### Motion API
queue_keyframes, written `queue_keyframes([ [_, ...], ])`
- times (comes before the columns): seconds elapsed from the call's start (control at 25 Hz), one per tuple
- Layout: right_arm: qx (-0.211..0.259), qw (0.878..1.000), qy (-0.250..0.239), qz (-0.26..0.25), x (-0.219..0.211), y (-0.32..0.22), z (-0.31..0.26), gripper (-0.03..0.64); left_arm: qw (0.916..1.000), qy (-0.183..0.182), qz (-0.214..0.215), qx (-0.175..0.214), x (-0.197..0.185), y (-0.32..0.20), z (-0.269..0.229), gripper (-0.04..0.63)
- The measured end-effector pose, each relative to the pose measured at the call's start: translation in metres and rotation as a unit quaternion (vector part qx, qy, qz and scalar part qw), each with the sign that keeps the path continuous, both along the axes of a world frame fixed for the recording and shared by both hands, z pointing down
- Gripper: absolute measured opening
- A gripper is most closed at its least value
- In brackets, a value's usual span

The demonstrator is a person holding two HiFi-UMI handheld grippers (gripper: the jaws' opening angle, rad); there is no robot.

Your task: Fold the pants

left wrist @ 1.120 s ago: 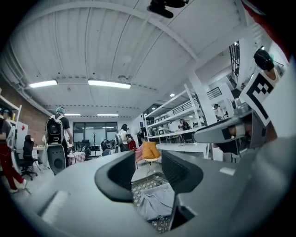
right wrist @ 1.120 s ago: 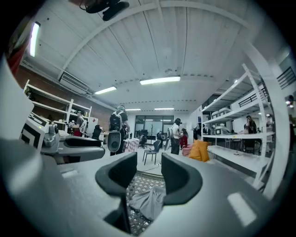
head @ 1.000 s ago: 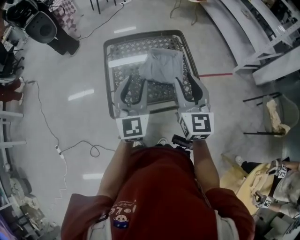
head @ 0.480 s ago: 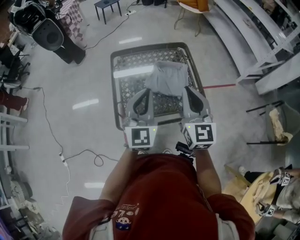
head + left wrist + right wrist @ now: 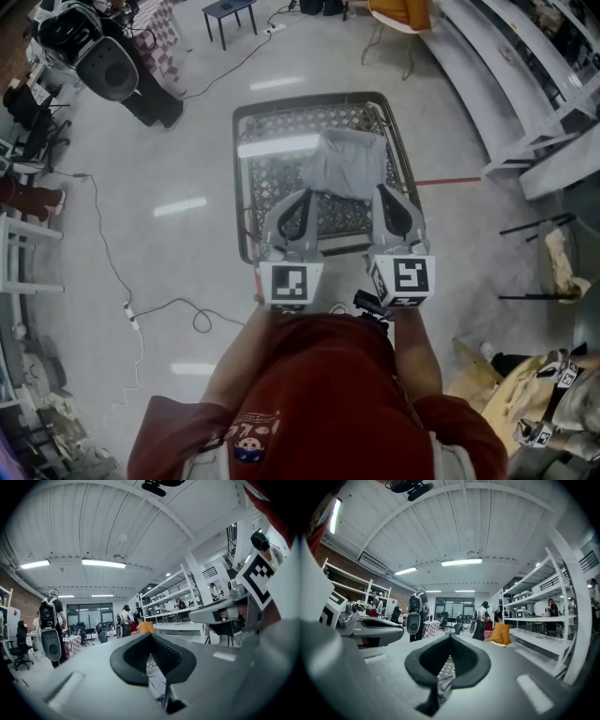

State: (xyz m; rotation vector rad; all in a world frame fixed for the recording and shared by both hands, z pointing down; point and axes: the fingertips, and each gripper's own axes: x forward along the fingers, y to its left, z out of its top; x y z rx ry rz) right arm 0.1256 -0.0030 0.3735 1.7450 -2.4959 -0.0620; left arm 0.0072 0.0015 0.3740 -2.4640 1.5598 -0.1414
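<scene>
The grey pants (image 5: 352,161) lie crumpled on the far right part of a metal mesh table (image 5: 246,178). My left gripper (image 5: 307,193) hovers over the near half of the table, just left of the pants' near edge, shut with nothing in it. My right gripper (image 5: 384,189) is beside it at the pants' near right corner, also shut and empty. In the left gripper view the left gripper (image 5: 151,634) has its tips touching, with the pants (image 5: 154,681) below them. The right gripper (image 5: 450,636) looks the same, with the pants (image 5: 443,682) and mesh beneath.
A cable (image 5: 169,309) trails over the floor left of the table. White shelving (image 5: 525,84) stands at the right. A chair with an orange seat (image 5: 398,11) and a small stool (image 5: 230,9) are beyond the table. A person with a backpack (image 5: 108,66) stands at the far left.
Both grippers' jaws have gone from wide open to shut over the table's near half. The head view has shifted a little, so the table sits lower and more to the right.
</scene>
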Motion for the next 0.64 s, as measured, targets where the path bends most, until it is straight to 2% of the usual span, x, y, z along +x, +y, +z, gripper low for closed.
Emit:
queue_keyframes([
  [0.44,-0.004,1.000,0.012,-0.006,-0.005,0.001,0.008,0.002,0.9999,0.002,-0.009,-0.006,-0.008,0.001,0.007,0.005],
  [0.64,-0.005,1.000,0.015,-0.004,-0.003,0.002,0.009,0.002,0.9996,-0.001,-0.013,-0.025,-0.008,0.002,0.019,0.005],
])
